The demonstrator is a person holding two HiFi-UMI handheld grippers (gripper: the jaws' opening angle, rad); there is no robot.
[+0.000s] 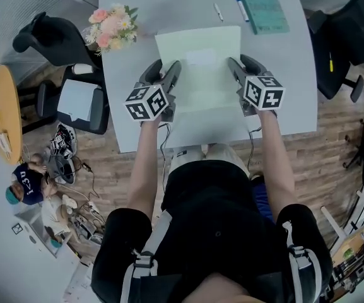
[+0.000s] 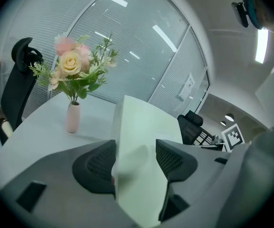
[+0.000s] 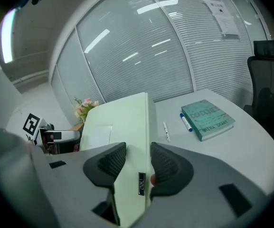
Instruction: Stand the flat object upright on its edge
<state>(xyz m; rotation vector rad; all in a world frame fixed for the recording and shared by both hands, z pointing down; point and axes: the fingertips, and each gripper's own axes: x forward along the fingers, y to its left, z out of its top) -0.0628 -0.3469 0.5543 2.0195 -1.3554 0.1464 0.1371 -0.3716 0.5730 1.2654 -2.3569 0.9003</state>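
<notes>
Pale green flat box [image 1: 200,55]: held tilted above table [image 1: 137,17]. Left gripper [image 1: 166,69], right gripper [image 1: 241,65] each clamped on opposite side edge, likely to pivot it upright.

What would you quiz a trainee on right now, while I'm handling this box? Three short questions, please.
1. True or false: only the right claw grips the box; the left claw is off it.
2. What lies on the table right beside the book? A) a cup B) two pens C) scissors
3. Fill in: in the head view, the flowers stand at the table's far ____ corner.
Key: 1 false, both claws clamp the box, one on each of two opposite edges. 2 B. 3 left.
</notes>
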